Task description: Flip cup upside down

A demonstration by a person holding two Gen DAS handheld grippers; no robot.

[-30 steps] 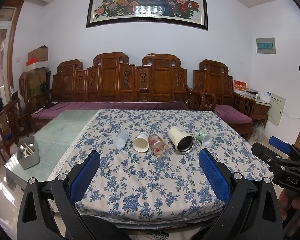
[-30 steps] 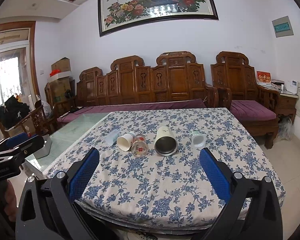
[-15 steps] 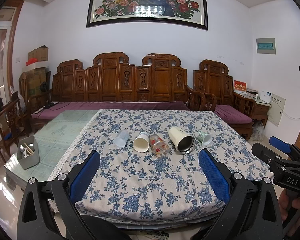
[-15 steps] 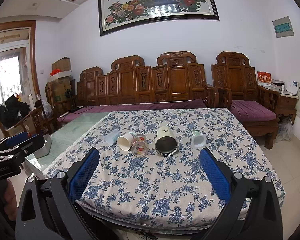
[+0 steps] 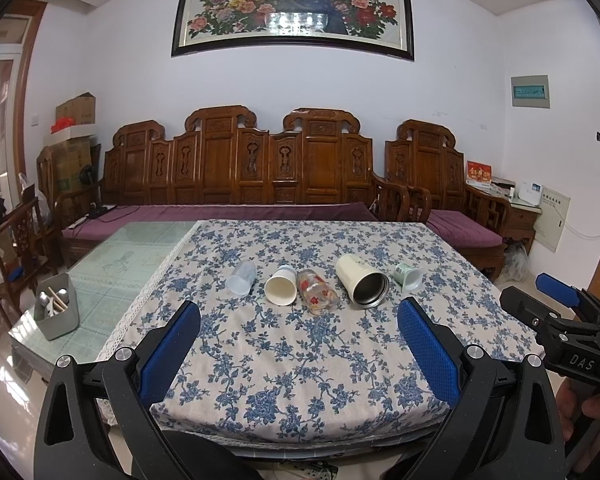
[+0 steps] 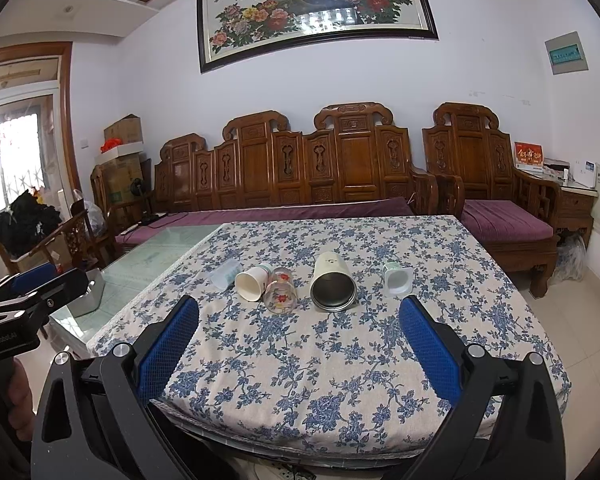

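Two claws hung short of the near edge of the bench (image 5: 300, 420), both spread wide with nothing between their blue pads. The left claw (image 5: 298, 354) and the right claw (image 6: 300, 344) each faced the row of cups, apparently held back so that the person could choose among them.

The bench, draped in a blue-flowered white cloth (image 6: 340, 360), carried five vessels lying on their sides in a line across its middle, well apart from both claws. From left to right lay a clear plastic cup (image 5: 242, 278), a white paper cup (image 5: 281, 290), a clear glass tumbler printed with red flowers (image 5: 317, 292), a tall cream metal-lined mug (image 5: 362, 282) and a small pale-green plastic cup (image 5: 409, 277). The paper cup and the tumbler touched; the others lay just beside one another. Most mouths pointed toward the cameras, which probably left the rims easy to reach for a grasp and a turn onto the cloth.

No cup had yet been turned mouth down; which one would go first could not be told.

To the far left, on the uncovered glass top, stood a grey utensil holder (image 5: 56, 314). A carved wooden sofa with purple cushions (image 5: 240, 168) lined the far wall.
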